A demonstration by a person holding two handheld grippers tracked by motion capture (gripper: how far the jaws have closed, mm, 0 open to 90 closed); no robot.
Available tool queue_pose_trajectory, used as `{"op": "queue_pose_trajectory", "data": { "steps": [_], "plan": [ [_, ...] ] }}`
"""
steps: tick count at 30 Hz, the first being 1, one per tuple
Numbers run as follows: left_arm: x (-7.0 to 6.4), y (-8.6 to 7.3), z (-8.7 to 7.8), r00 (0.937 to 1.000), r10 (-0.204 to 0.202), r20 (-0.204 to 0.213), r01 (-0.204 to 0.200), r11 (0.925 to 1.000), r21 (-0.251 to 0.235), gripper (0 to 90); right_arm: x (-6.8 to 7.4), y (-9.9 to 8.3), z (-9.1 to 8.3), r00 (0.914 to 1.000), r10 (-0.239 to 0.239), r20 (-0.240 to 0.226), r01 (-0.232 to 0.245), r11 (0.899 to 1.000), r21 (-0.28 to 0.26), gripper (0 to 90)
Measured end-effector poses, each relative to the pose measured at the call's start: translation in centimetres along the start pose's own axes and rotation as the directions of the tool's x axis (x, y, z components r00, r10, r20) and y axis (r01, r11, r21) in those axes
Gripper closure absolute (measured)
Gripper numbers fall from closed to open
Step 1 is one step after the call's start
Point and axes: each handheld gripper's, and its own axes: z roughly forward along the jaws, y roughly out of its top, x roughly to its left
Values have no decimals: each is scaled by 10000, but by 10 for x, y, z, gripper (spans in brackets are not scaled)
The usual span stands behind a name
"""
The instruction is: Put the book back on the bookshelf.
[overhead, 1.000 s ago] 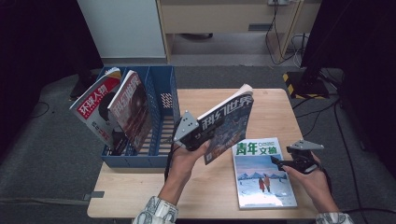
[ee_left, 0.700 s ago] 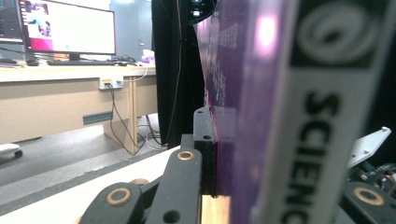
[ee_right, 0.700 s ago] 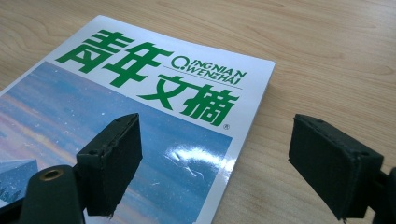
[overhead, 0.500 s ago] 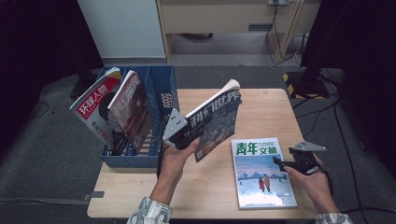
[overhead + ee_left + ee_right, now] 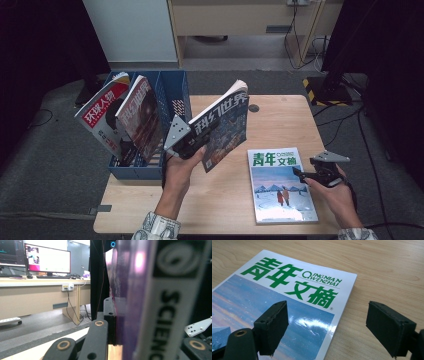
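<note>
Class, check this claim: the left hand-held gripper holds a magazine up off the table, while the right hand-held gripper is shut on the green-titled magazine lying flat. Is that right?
Not quite. The right hand-held gripper is open, its jaws apart above the green-titled magazine, as the right gripper view shows. The rest holds: the left hand-held gripper holds a magazine up off the table.

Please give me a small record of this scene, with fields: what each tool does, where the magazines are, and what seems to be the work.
left tool: shut on dark magazine, held tilted above the table
right tool: open, over the right edge of the green-title magazine
green-title magazine: flat on the table
blue rack: holds two magazines, leaning left
likely work: putting magazines into the rack
</note>
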Motion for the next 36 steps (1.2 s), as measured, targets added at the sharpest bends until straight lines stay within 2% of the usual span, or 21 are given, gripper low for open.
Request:
{"op": "queue_pose_trajectory", "data": {
  "steps": [13, 23, 33, 36],
  "plan": [
    [6, 11, -14, 9998, 18, -214, -17, 10000, 44, 825, -2, 1, -2, 9999, 31, 101, -31, 10000, -61, 185],
    [13, 28, -32, 9986, -125, -519, 109, 9994, -313, 825, -2, 1, -2, 9999, -7, 140, 7, 10000, -47, 186],
    [20, 36, -43, 9966, -202, -797, 167, 9989, -443, 825, -3, 1, -2, 9999, -35, 160, 36, 10000, -53, 186],
    [24, 40, -50, 9950, -327, -940, 268, 9977, -630, 825, -2, 1, -2, 9999, 48, 162, -47, 10000, -35, 187]
  ]
}}
